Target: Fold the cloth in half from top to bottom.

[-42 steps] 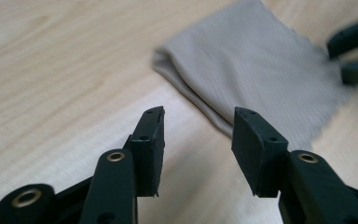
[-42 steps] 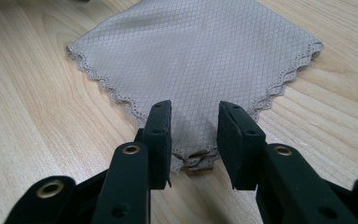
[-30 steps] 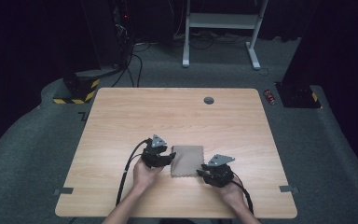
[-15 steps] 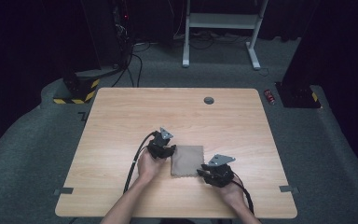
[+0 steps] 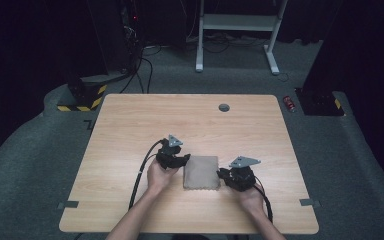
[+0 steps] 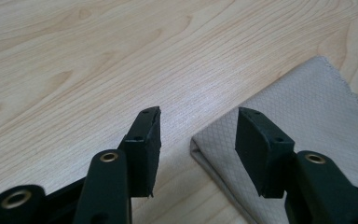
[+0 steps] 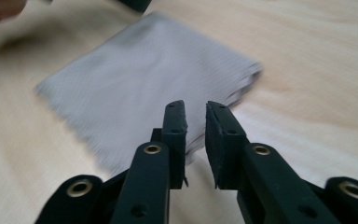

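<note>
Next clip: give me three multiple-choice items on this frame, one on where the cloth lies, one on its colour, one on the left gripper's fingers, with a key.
1. Where does the folded cloth lie on the table?
A. Between the two grippers
B. At the far edge
C. Left of both grippers

2. What colour is the cloth?
A. Red
B. Grey-beige
C. Dark blue

3. How do the left gripper's fingers stand?
A. Clamped on the cloth
B. Apart, at the cloth's corner
C. Shut on bare wood

Key: 1 A, the high view shows it between the left gripper and the right gripper. 2 B, pale grey-beige in both gripper views. 3 B, a wide gap shows between the fingers, nothing pinched.
</note>
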Demonstrator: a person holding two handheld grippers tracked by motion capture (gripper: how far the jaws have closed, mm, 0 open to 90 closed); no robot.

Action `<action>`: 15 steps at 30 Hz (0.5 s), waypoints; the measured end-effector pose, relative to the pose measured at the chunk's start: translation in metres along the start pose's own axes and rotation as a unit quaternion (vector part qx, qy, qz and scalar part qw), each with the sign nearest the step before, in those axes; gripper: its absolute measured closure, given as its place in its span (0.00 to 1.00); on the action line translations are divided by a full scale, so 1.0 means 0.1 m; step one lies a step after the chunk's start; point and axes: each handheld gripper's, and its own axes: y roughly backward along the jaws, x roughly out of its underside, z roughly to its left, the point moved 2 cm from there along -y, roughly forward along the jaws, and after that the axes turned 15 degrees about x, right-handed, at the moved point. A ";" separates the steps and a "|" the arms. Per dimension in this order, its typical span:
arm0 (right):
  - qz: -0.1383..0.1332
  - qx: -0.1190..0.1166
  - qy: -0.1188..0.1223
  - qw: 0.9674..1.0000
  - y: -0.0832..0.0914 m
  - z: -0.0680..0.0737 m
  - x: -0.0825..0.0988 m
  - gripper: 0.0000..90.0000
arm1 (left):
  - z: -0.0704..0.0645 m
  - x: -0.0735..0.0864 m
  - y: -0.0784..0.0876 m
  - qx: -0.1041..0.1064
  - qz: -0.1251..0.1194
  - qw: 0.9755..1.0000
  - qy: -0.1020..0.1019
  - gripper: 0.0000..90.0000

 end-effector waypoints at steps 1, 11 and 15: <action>0.004 0.005 -0.009 1.000 -0.03 -0.03 -0.04 0.88 | 0.01 0.00 -0.01 -0.001 -0.001 1.000 0.002 0.56; 0.021 0.042 -0.047 0.998 -0.44 -0.18 -0.33 0.76 | 0.09 0.04 -0.08 0.002 0.005 1.000 0.007 0.65; 0.048 0.042 -0.042 0.997 -0.59 -0.18 -0.36 0.75 | 0.07 0.05 -0.10 0.004 0.020 1.000 0.000 0.67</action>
